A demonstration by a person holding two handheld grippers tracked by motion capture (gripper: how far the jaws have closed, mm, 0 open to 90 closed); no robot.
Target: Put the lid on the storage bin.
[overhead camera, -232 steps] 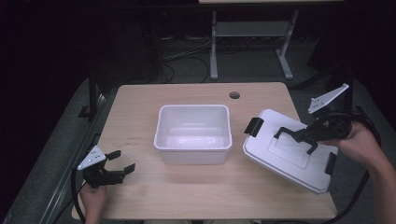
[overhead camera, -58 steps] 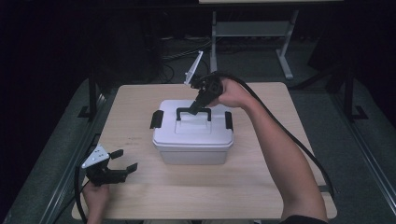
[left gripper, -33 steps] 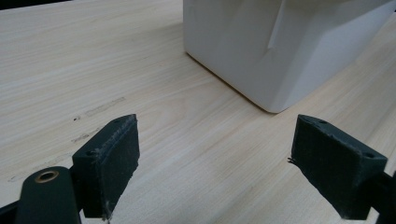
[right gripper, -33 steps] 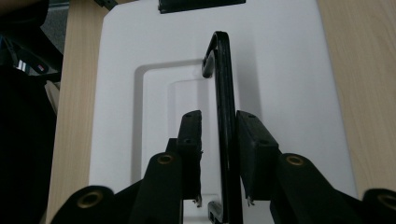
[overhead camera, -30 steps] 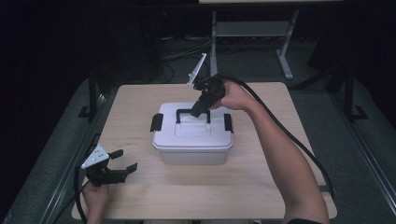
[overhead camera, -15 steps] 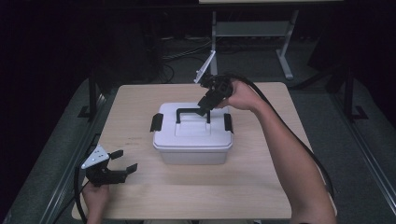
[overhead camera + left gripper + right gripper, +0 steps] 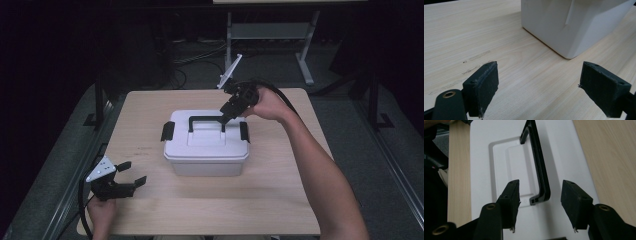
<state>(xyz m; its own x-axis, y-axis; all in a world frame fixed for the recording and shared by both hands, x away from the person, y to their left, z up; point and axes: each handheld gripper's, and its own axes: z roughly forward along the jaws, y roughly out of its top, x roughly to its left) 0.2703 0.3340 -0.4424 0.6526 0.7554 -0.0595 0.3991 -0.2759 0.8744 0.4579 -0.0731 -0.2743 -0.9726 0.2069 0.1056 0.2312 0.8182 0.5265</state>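
In the high view the white box (image 7: 206, 144) sits mid-table with its lid on, the right gripper (image 7: 226, 112) over the black handle (image 7: 205, 120). The right gripper view shows its jaws, just opening, straddle the handle's end without touching. The left gripper (image 7: 541, 87) gapes wide near the box's corner.

Wooden table (image 7: 280, 200) bearing white lidded box (image 7: 207, 150)

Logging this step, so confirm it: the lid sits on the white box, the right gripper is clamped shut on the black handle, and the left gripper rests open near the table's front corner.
One thing is wrong: the right gripper is not clamped. In the right gripper view its jaws stand apart on either side of the black handle, having just been opening. The lid is on the white box, and the left gripper is open.
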